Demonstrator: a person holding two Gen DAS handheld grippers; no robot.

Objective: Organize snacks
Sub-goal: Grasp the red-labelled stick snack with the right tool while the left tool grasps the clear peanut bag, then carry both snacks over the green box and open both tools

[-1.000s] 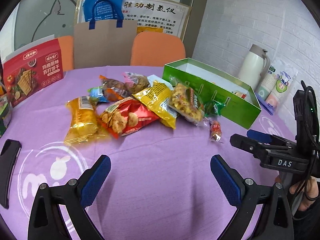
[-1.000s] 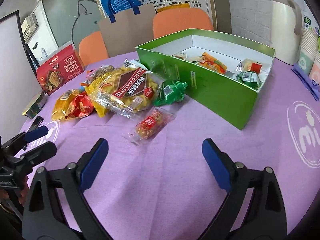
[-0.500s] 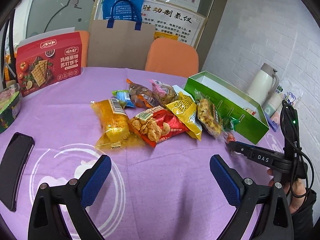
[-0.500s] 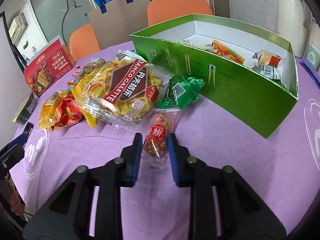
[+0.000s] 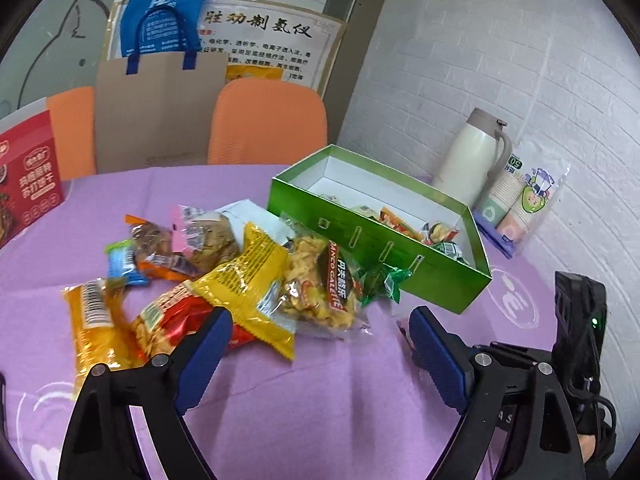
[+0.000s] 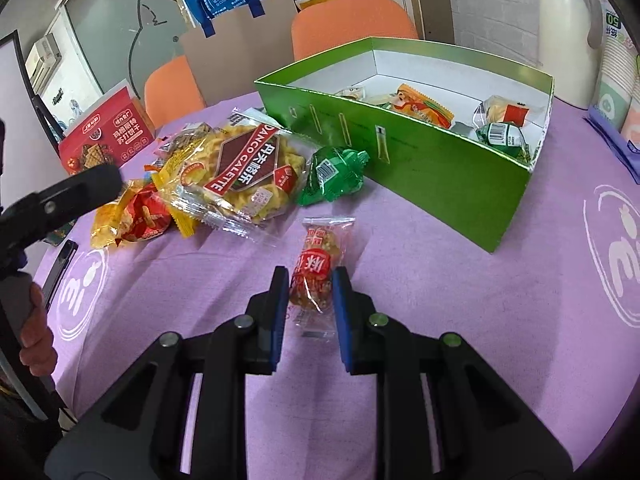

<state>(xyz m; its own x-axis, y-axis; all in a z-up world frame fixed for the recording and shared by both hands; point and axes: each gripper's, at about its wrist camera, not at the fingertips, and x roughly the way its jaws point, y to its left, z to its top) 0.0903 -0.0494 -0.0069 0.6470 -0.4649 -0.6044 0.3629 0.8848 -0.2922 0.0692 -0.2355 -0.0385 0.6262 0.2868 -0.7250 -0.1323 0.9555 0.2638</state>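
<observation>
Both views are bright and evenly lit by soft indoor light — shadows on the purple desk point(image 5: 320, 420) are faint and short. Fisheye distortion bends straight edges and leaves dark corners around each round picture. Glare glints off the shiny snack wrappers point(image 5: 248, 280) and the glossy green box point(image 6: 440, 176). Focus is mostly sharp, with slight blur at the rims — the background poster point(image 5: 260, 40) reads clearly.

From my right camera, the small snack packet point(image 6: 318, 270) lies on the tablecloth point(image 6: 440, 288) between my right gripper's point(image 6: 310, 296) fingers, in front of the open box point(image 6: 420, 160). The heap of snack bags point(image 6: 224, 184) sits to its left. A flask point(image 5: 472, 160) and stacked cups point(image 5: 516, 200) stand behind the box.
</observation>
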